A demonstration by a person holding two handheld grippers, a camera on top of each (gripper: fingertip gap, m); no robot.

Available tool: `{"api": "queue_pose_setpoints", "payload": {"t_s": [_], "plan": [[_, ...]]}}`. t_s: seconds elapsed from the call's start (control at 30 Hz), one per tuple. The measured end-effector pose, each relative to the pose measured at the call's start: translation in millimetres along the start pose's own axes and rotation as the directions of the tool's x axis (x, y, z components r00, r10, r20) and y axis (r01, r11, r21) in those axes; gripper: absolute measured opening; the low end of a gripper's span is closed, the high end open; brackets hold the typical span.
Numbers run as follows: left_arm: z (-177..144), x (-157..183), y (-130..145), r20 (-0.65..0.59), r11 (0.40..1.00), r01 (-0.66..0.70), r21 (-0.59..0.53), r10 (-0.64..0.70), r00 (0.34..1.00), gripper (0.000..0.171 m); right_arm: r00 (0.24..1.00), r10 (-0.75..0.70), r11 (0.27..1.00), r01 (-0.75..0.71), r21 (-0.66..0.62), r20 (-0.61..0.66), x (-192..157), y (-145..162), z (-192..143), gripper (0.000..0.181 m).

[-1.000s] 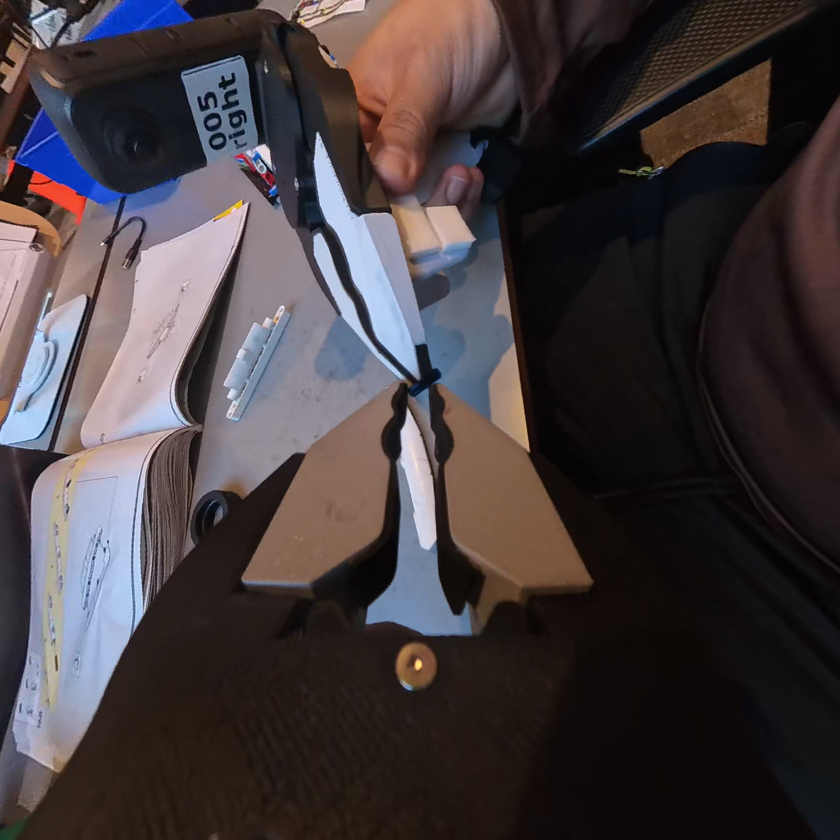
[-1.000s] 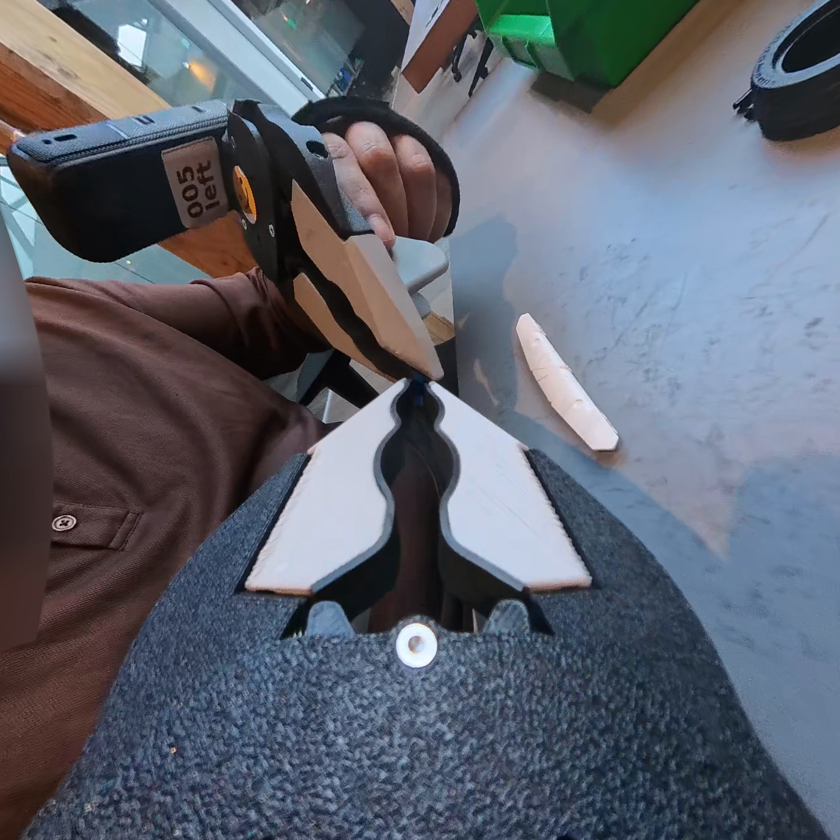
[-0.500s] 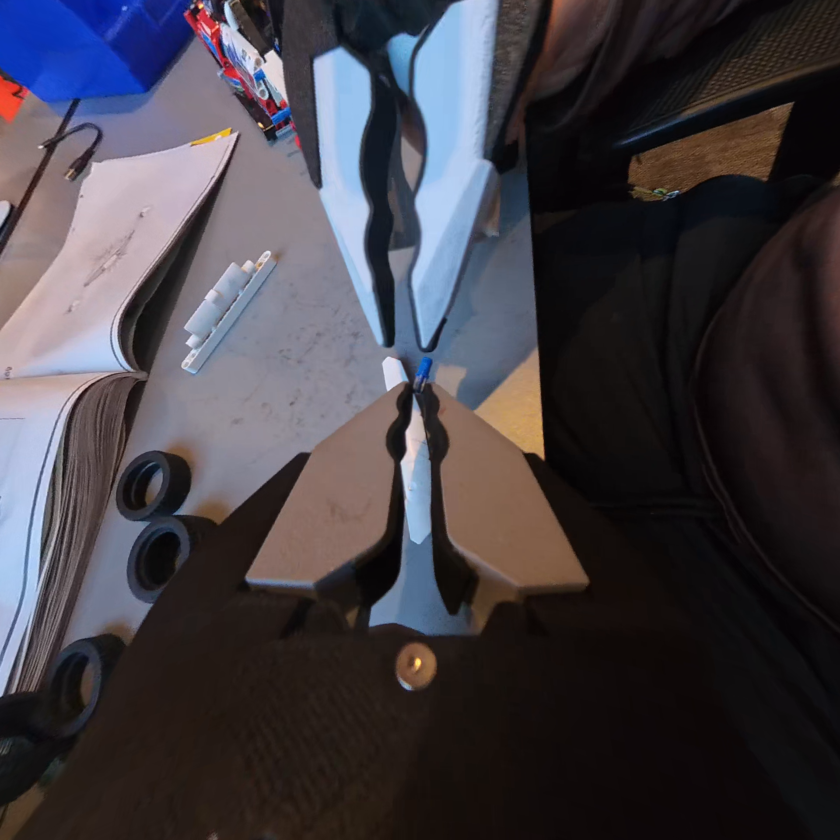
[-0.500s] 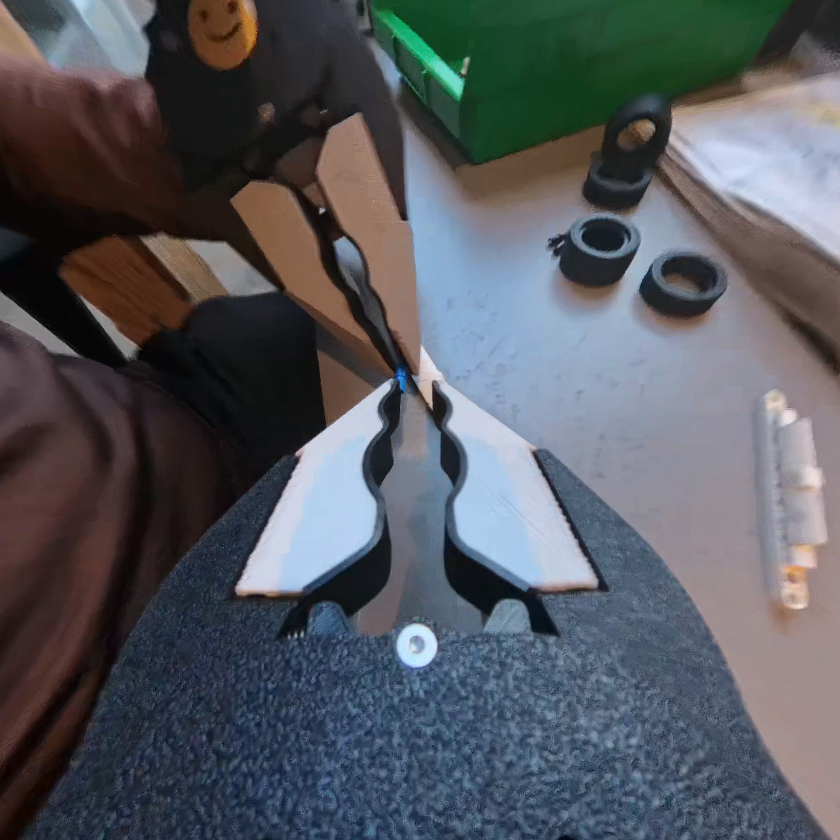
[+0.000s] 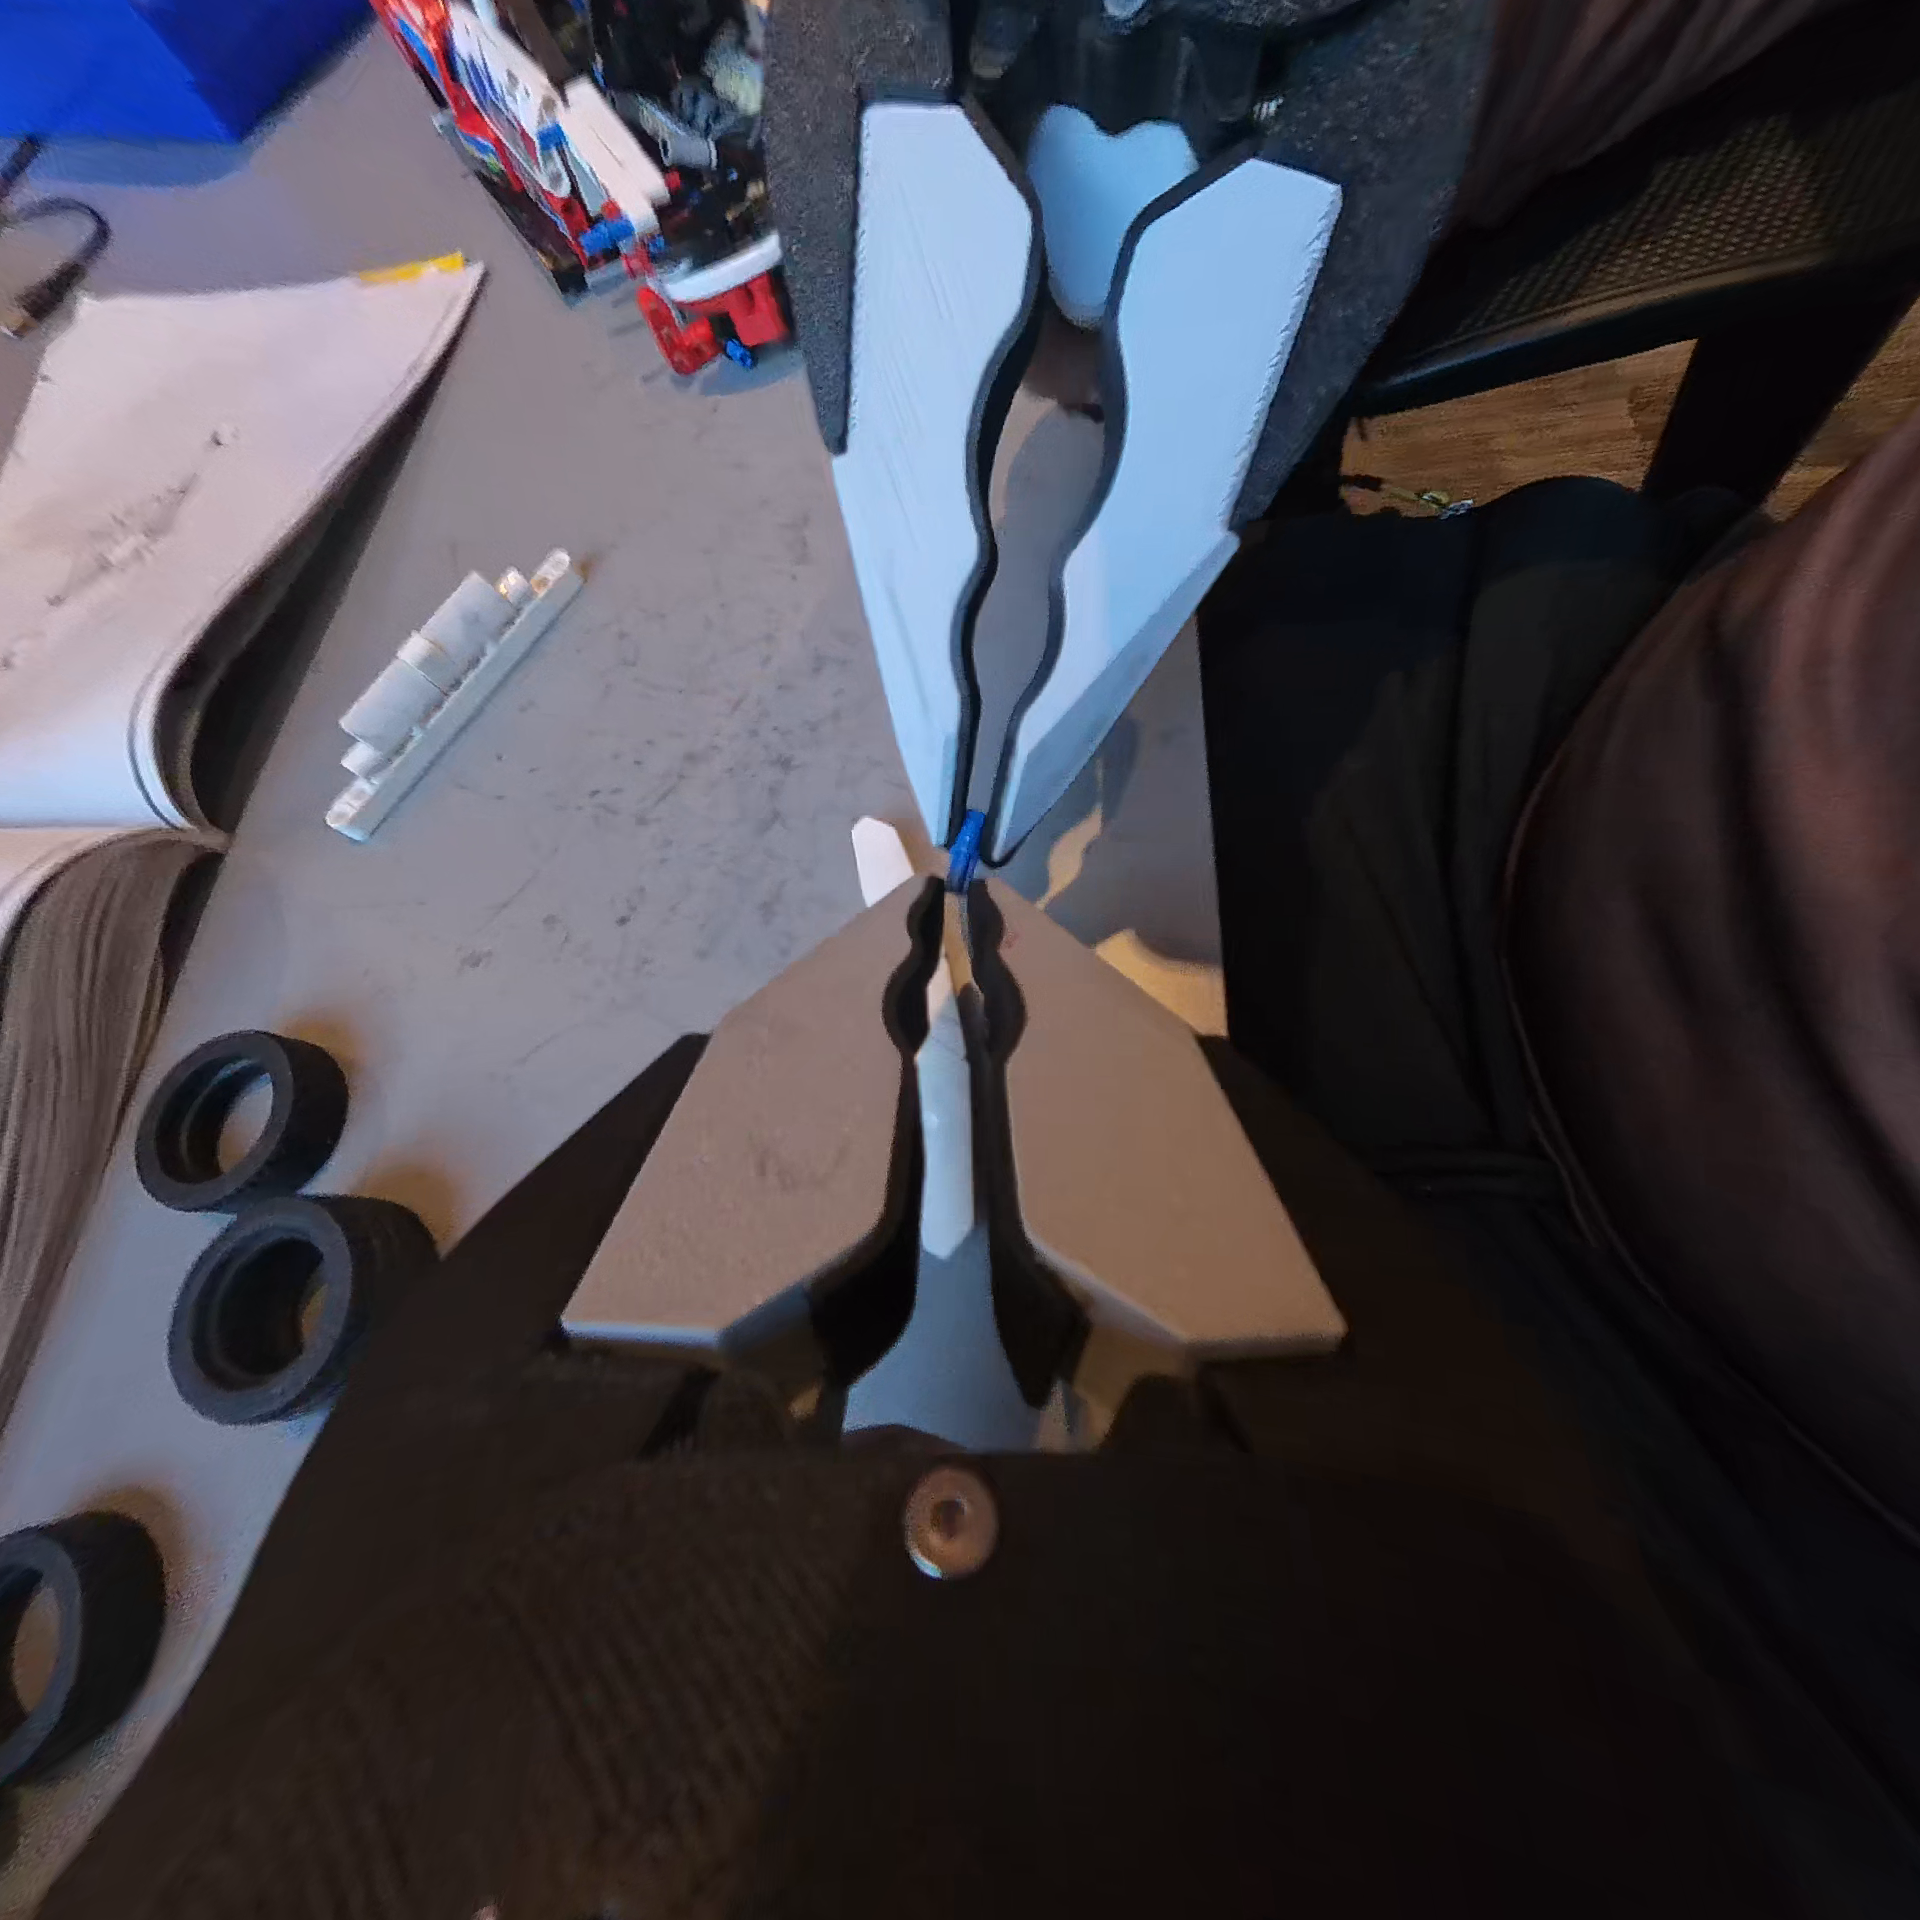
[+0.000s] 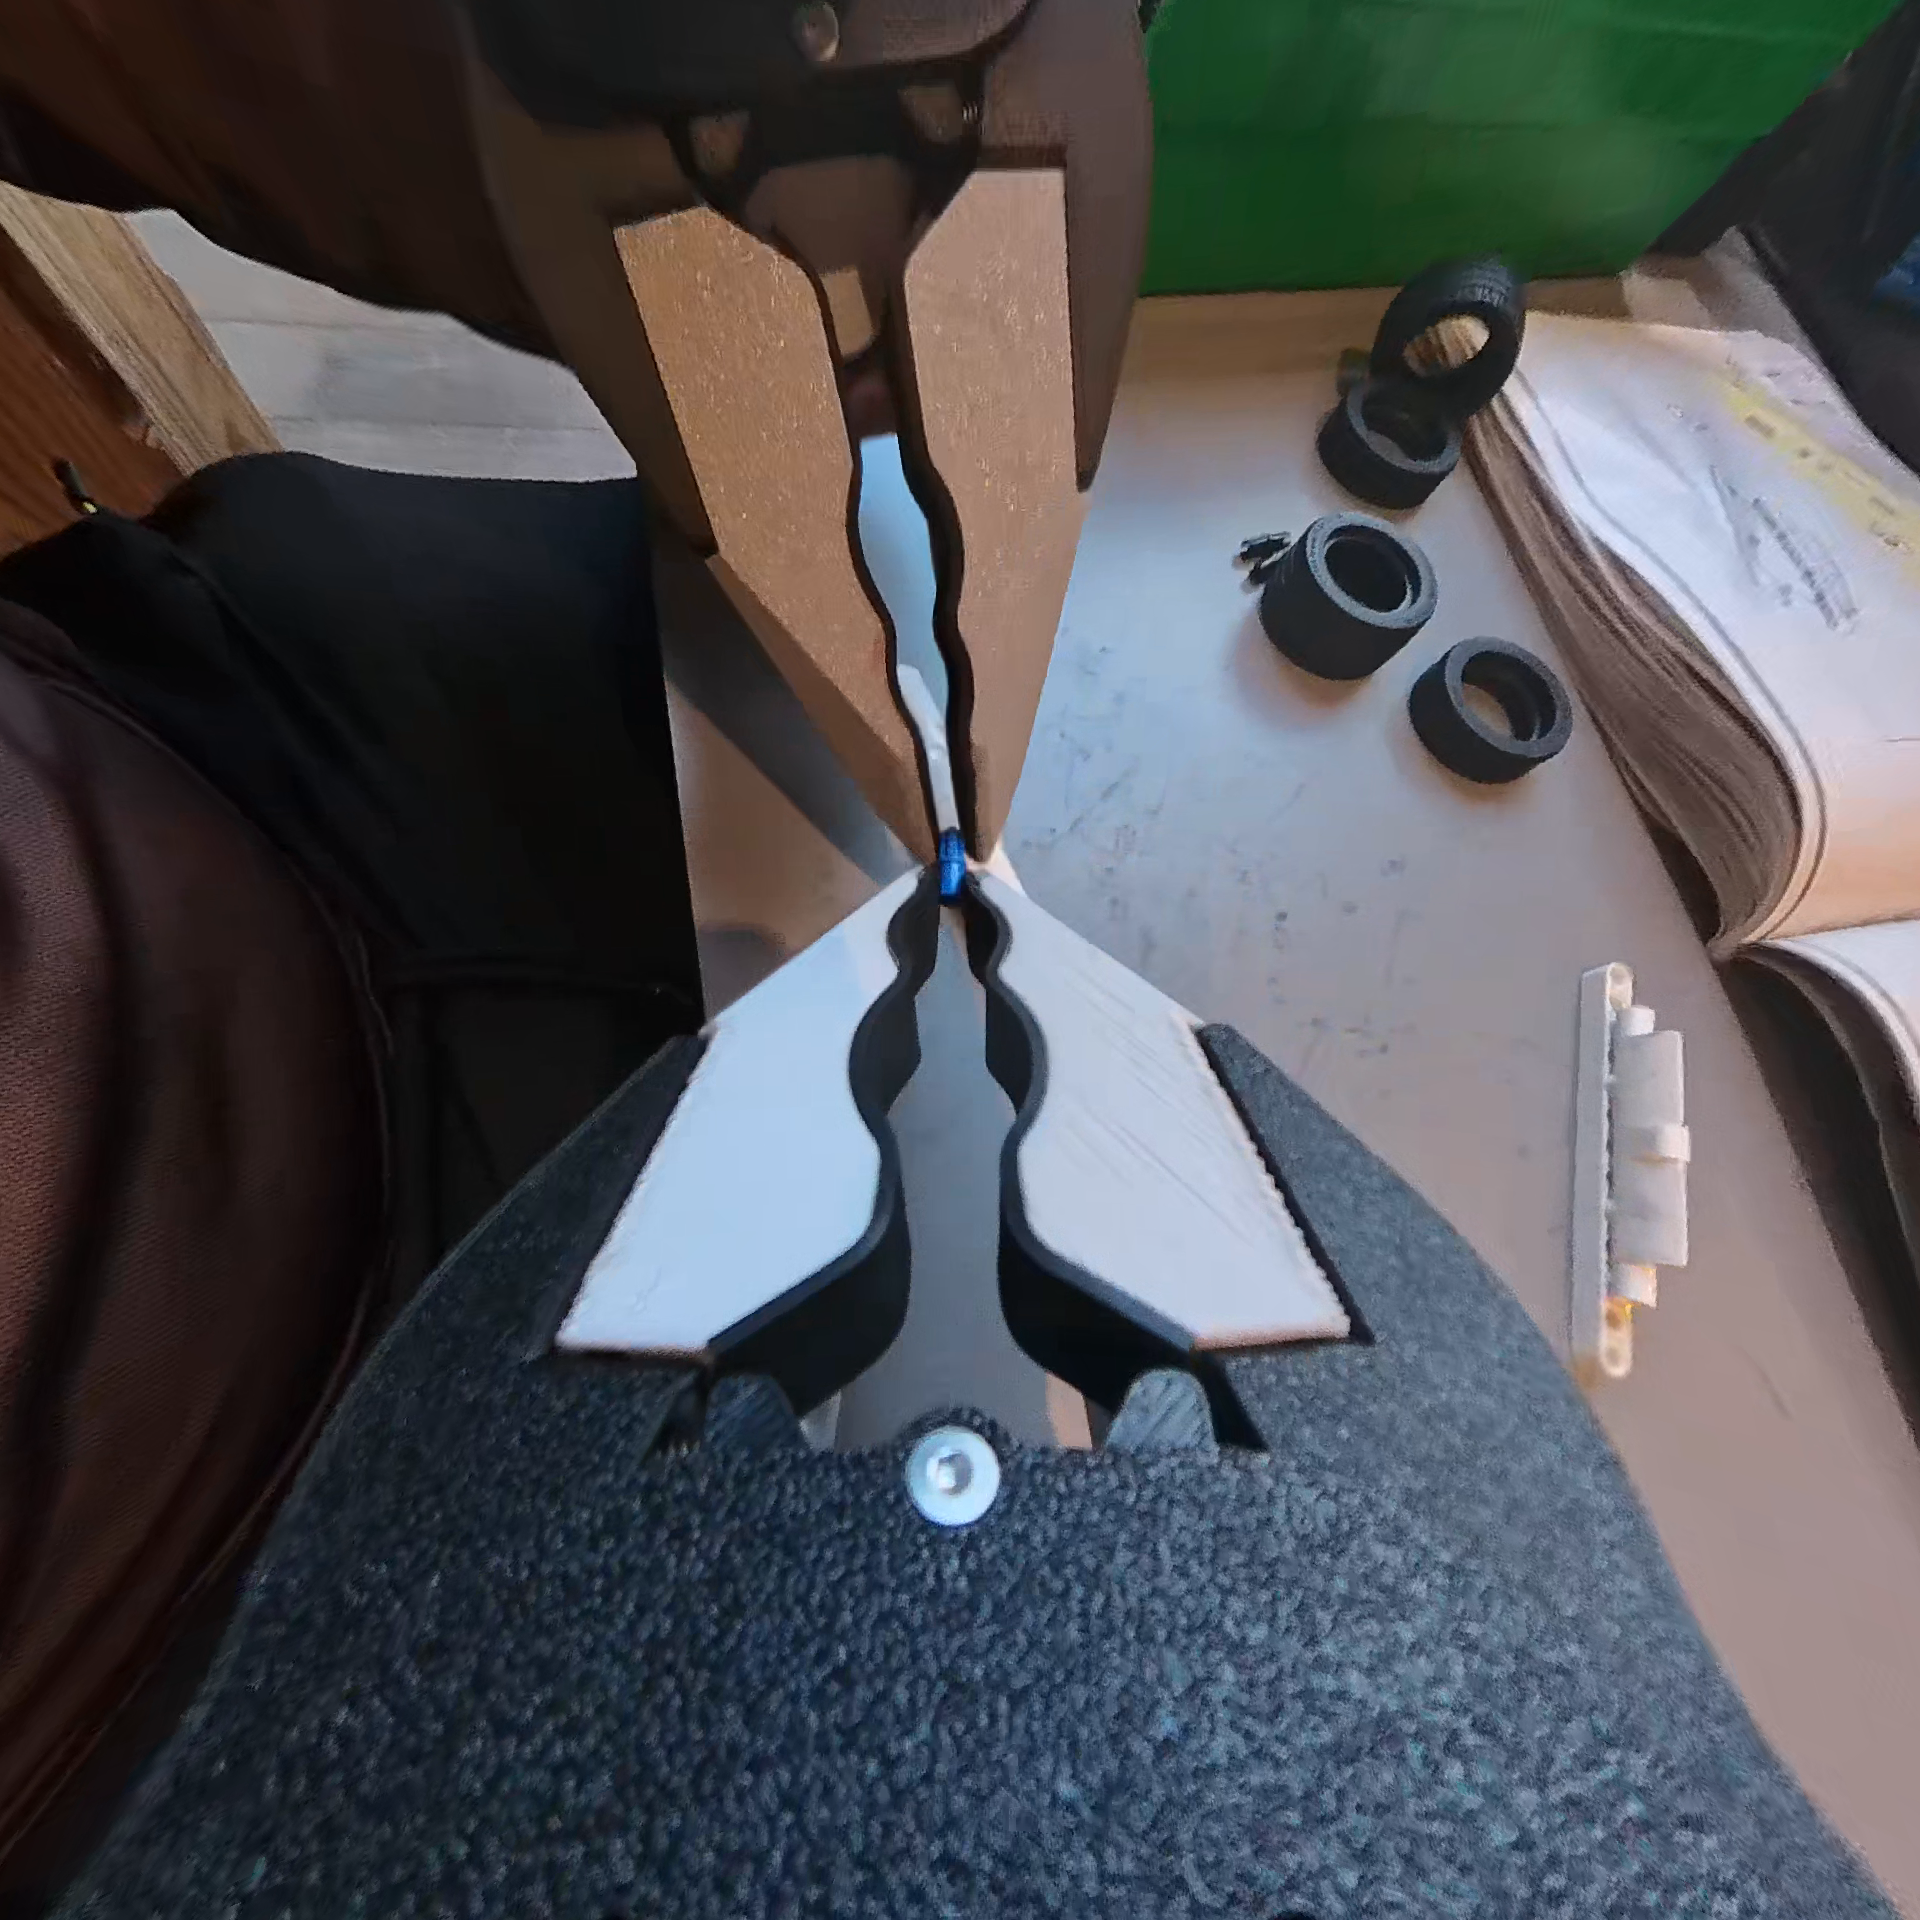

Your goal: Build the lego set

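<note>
Tongs meet tip to tip above the tabletop edge: the right tongs pinch a small blue pin, apparently to press it into the white Lego piece clamped in the left tongs. Behind them, a green bin shows no visible contents.

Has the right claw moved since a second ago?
Yes. Against the white assembly, the right claw, gripping the blue pin, swung from slanting in above it to pointing straight in nearer the table edge.
</note>
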State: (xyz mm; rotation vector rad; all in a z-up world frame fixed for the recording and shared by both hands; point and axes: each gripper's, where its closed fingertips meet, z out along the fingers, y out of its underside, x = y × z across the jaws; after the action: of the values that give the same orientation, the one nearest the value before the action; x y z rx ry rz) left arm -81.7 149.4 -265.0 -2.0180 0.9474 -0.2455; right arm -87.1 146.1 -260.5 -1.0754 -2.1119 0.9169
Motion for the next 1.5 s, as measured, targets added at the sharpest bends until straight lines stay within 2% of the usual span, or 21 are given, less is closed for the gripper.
{"api": "queue_pose_setpoints", "payload": {"t_s": [0.1, 0.2, 0.3, 0.43, 0.5, 0.57, 0.63, 0.67, 0.73, 0.8, 0.83, 0.97, 1.0, 1.03, 1.07, 1.13, 1.2, 1.3, 1.37, 1.43, 1.5], "plan": [[-7.0, -12.2, 21.0, 0.029, 0.992, 0.063, -0.106, -0.06, 0.998, 0.007, 0.997, 0.076, 0.994, -0.076, -0.079, -0.01, 3.2, 15.5, 1.7, 0.004], [-12.2, -11.8, 35.1, -0.02, 0.96, 0.221, -0.174, -0.228, 0.973, 0.028, 0.972, 0.229, 0.971, -0.224, -0.085, 0.055, -5.9, 22.8, 3.5, 0.004], [-8.9, -6.5, 48.0, -0.023, 0.909, 0.316, -0.27, -0.335, 0.942, 0.042, 0.966, 0.257, 0.963, -0.253, -0.094, 0.03, -2.1, 28.0, 4.4, 0.004], [-7.8, -5.4, 47.9, 0.015, 0.901, 0.328, -0.283, -0.338, 0.941, 0.012, 0.976, 0.216, 0.974, -0.216, -0.075, -0.002, 4.6, 27.2, 2.0, 0.004], [-6.9, -3.3, 47.2, 0.027, 0.904, 0.308, -0.296, -0.315, 0.949, 0.012, 0.975, 0.22, 0.973, -0.22, -0.064, -0.007, 6.9, 29.8, 1.6, 0.004], [-7.3, -7.2, 48.3, 0.074, 0.915, 0.246, -0.319, -0.235, 0.969, 0.011, 0.968, 0.252, 0.968, -0.252, -0.016, 0.014, 7.1, 23.7, -1.9, 0.004], [-11.6, -21.4, 52.9, 0.202, 0.921, 0.083, -0.381, -0.005, 0.979, 0.011, 0.967, 0.256, 0.966, -0.256, 0.046, 0.003, 11.8, 14.7, -8.6, 0.004], [-15.0, -27.4, 55.1, 0.257, 0.9, -0.012, -0.435, 0.137, 0.957, 0.011, 0.969, 0.246, 0.968, -0.245, 0.061, -0.016, 15.5, 13.0, -11.4, 0.004], [-19.9, -32.7, 57.0, 0.334, 0.821, -0.162, -0.547, 0.392, 0.857, 0.012, 0.972, 0.229, 0.973, -0.227, 0.05, -0.052, 21.1, 17.3, -12.7, 0.004], [-20.2, -25.1, 54.1, 0.361, 0.762, -0.234, -0.604, 0.523, 0.772, 0.012, 0.97, 0.239, 0.971, -0.239, 0.016, -0.049, 19.6, 23.7, -9.3, 0.004], [-19.6, -17.9, 51.7, 0.374, 0.766, -0.235, -0.598, 0.526, 0.764, 0.012, 0.969, 0.242, 0.97, -0.242, 0.004, -0.046, 17.3, 25.0, -7.0, 0.004], [-20.2, 14.4, 36.6, 0.436, 0.886, -0.152, -0.437, 0.357, 0.826, 0.019, 0.982, 0.167, 0.984, -0.172, -0.053, -0.089, 10.0, 26.9, 1.9, 0.004], [-26.1, 15.2, 34.8, 0.472, 0.896, -0.14, -0.421, 0.348, 0.81, 0.014, 0.985, 0.131, 0.988, -0.139, -0.065, -0.114, 9.9, 27.0, 3.2, 0.004], [-34.1, 13.0, 33.2, 0.52, 0.9, -0.139, -0.414, 0.359, 0.775, 0.0, 0.985, 0.09, 0.991, -0.103, -0.084, -0.145, 11.1, 28.3, 4.3, 0.004], [-40.4, 11.6, 31.6, 0.561, 0.903, -0.149, -0.404, 0.373, 0.739, 0.0, 0.983, 0.052, 0.992, -0.071, -0.101, -0.174, 12.9, 29.4, 5.4, 0.004], [-40.0, 15.4, 43.9, 0.529, 0.878, -0.162, -0.451, 0.409, 0.743, 0.0, 0.978, 0.013, 0.994, -0.035, -0.102, -0.208, 15.1, 27.0, 6.8, 0.004], [-42.2, 13.8, 52.5, 0.543, 0.895, -0.084, -0.439, 0.339, 0.768, 0.0, 0.97, 0.005, 0.996, -0.027, -0.084, -0.245, 19.3, 23.4, 5.3, 0.004], [-40.6, 27.3, 27.8, 0.527, 0.99, 0.06, -0.127, 0.016, 0.85, 0.021, 0.957, 0.017, 0.998, -0.033, -0.05, -0.29, 26.5, 21.3, -2.5, 0.004], [-41.7, 27.1, 16.1, 0.506, 0.987, 0.146, 0.068, -0.16, 0.847, 0.041, 0.949, 0.032, 0.998, -0.045, -0.035, -0.313, 32.4, 24.2, -8.3, 0.004], [-40.4, 22.9, 13.6, 0.501, 0.971, 0.18, 0.158, -0.236, 0.832, 0.053, 0.941, 0.055, 0.998, -0.064, -0.015, -0.333, 40.7, 26.3, -13.8, 0.004], [-39.4, 18.9, 8.3, 0.528, 0.973, 0.14, 0.182, -0.217, 0.821, 0.062, 0.924, 0.075, 0.997, -0.075, 0.014, -0.375, 52.9, 26.3, -20.1, 0.004]]}}
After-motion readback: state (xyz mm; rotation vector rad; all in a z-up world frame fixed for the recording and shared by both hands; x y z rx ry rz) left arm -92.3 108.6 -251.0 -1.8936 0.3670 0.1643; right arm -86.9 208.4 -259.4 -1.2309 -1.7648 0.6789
